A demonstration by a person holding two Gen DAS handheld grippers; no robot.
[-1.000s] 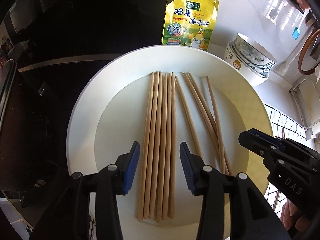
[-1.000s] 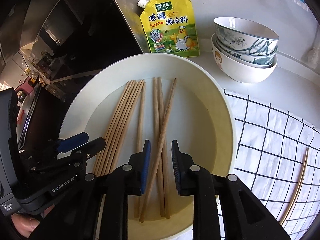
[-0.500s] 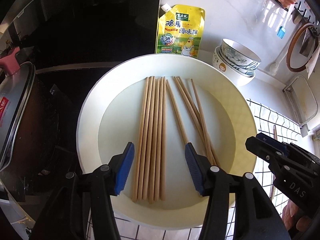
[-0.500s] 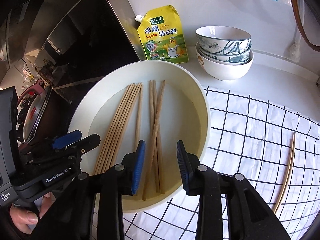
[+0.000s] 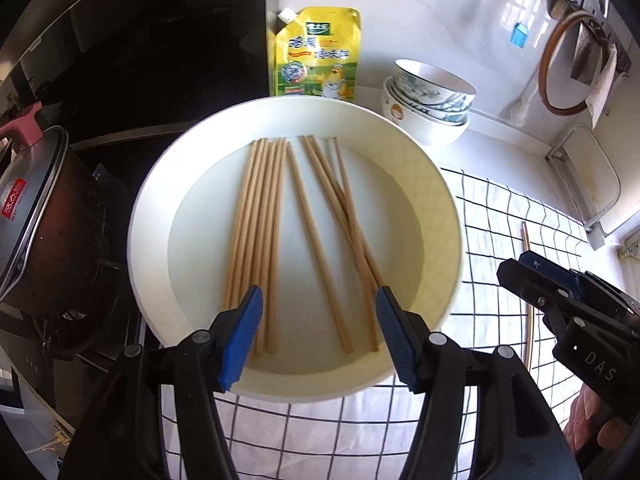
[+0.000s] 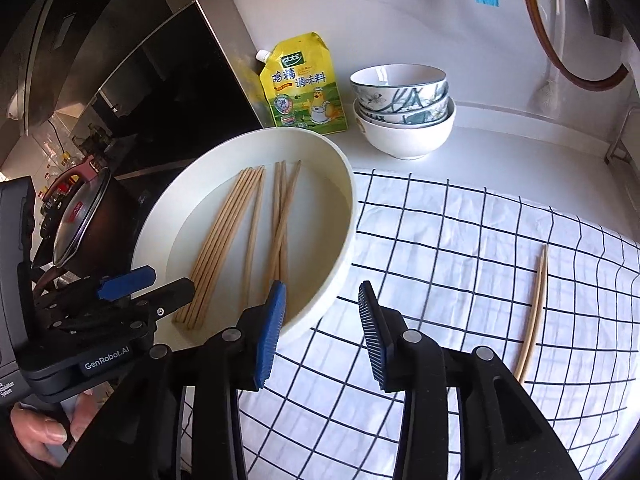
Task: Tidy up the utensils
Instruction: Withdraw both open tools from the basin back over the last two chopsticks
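Checked white cloth (image 6: 460, 240) is spread right of the stove, and a wide cream dish (image 5: 440, 208) sits at its left edge. Wooden chopsticks (image 5: 256, 216) are held in the dish: a neat bundle left, loose crossed ones (image 5: 340, 208) right. A stray pair (image 6: 534, 312) is left on the cloth, far right. Both the left gripper (image 5: 316, 336) and right gripper (image 6: 320, 336) are held wide open, gripping nothing. A crossed stick could be levered out if only one is pinched.
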